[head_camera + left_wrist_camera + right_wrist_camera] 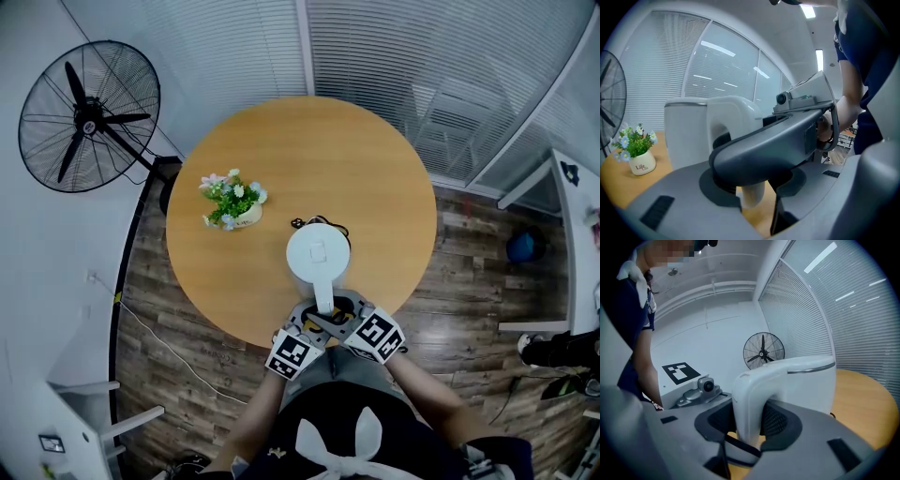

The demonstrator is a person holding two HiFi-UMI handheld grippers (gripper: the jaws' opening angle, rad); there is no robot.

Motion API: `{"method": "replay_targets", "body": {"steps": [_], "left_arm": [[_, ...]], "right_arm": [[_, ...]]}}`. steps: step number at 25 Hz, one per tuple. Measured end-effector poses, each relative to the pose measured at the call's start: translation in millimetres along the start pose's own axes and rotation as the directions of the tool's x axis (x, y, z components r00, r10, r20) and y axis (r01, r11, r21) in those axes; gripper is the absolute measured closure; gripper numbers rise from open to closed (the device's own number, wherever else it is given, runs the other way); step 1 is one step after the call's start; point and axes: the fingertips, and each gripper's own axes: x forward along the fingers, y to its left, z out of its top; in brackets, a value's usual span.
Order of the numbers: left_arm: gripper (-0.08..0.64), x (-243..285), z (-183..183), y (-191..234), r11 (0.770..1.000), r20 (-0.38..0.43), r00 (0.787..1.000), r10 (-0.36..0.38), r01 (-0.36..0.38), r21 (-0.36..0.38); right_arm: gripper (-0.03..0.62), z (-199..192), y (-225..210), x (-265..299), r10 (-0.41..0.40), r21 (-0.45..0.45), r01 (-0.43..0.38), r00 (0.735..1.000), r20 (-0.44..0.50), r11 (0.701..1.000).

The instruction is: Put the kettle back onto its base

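**Both grippers on the kettle handle**

I am holding my two grippers side by side at the lower centre of the head view, both reaching onto the handle (749, 399). My right gripper (747, 427) is clamping that white handle, with a pad pressing on each side of it. My left gripper (754, 197) is standing wide around the same handle lower down: bare wood is showing between the handle and one pad, so it is not squeezing. In the left gripper view, the right gripper's grey body is crossing in front of the handle.

The kettle (319, 255) is standing upright over the near part of the round table (281, 159), just below the frame's centre. I cannot tell whether it is resting on its base. A dark cord (314, 222) is showing at its far edge. A plant (232, 202) is sitting left of centre, well apart from the kettle. A fan (89, 117) is standing at the upper left.
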Motion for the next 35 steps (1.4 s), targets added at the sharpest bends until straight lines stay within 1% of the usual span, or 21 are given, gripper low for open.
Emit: {"method": "replay_targets", "body": {"steps": [11, 27, 29, 31, 32, 33, 35], "left_arm": [[0.390, 2.9, -10.3, 2.2, 1.000, 0.003, 1.000, 0.005, -0.005, -0.010], [0.391, 2.3, -18.9, 9.0, 1.000, 0.002, 1.000, -0.007, 0.007, -0.005], [0.393, 2.3, -22.4, 9.9, 0.999, 0.005, 1.000, -0.019, 0.020, -0.040], [0.394, 1.8, -26.3, 10.2, 0.992, 0.020, 0.999, -0.044, 0.046, -0.114], [0.393, 1.4, -27.4, 10.0, 0.989, 0.028, 0.998, -0.052, 0.056, -0.140], [0.393, 1.2, -27.7, 9.8, 0.987, 0.033, 0.998, -0.055, 0.059, -0.149], [0.393, 1.5, -27.4, 10.1, 0.988, 0.032, 0.998, -0.052, 0.056, -0.144]], "right_arm": [[0.428, -9.2, -0.4, 5.4, 0.010, -0.013, -0.010, 1.000, -0.017, 1.000], [0.431, -14.3, -0.8, 14.5, 0.020, -0.014, -0.019, 1.000, 0.008, 1.000], [0.431, -15.4, -0.2, 15.2, 0.023, -0.012, -0.023, 1.000, 0.020, 1.000], [0.430, -17.4, 1.5, 15.2, 0.030, -0.010, -0.030, 0.999, 0.029, 1.000], [0.430, -18.2, 2.3, 15.0, 0.032, -0.009, -0.032, 0.999, 0.030, 0.999], [0.430, -18.7, 2.8, 15.0, 0.033, -0.009, -0.033, 0.999, 0.030, 0.999], [0.430, -18.3, 2.2, 14.9, 0.036, -0.009, -0.035, 0.999, 0.031, 0.999]]}}
